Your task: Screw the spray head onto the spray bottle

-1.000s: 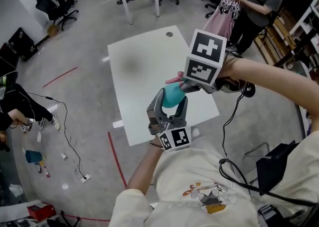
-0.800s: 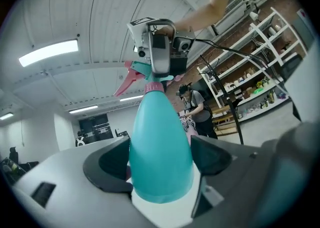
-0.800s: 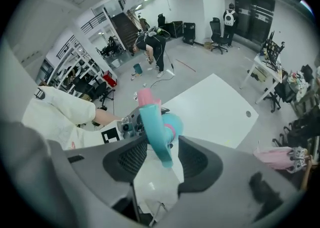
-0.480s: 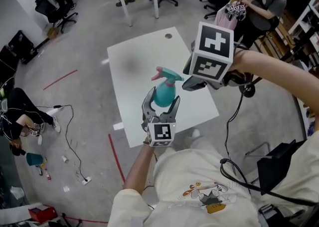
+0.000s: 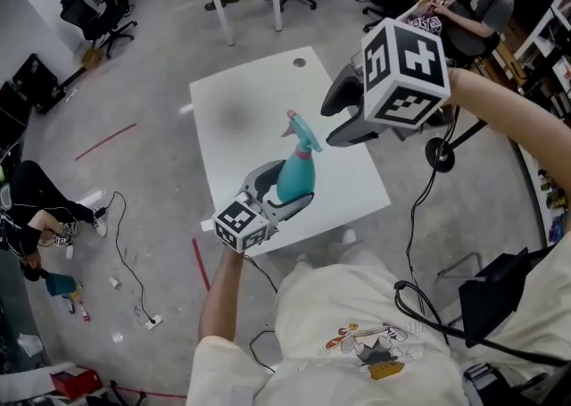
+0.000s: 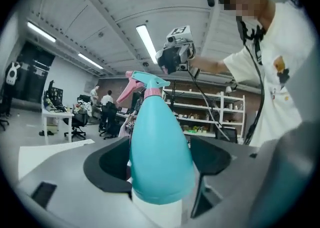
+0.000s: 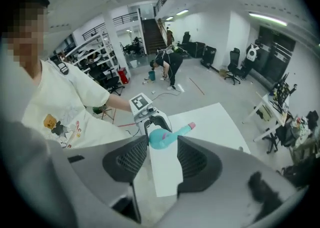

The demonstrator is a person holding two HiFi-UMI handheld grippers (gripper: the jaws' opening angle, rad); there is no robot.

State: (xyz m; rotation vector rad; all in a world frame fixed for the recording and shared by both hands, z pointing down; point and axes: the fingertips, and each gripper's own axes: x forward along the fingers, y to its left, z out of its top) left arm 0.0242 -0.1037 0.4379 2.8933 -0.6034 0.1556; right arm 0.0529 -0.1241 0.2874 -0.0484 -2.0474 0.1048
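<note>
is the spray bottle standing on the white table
No, the left gripper holds the spray bottle tilted in the air above the table.

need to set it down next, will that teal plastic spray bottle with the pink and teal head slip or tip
The teal spray bottle tapers and looks smooth, so it could slide in the left gripper, which holds it tilted. Its wider bottom should probably stand steady on the white table.

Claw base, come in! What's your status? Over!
Left claw clamped on spray bottle, spray head on top. Right claw jaws just been opening, nothing between them, up beside the head. Nothing in the way, over.
</note>
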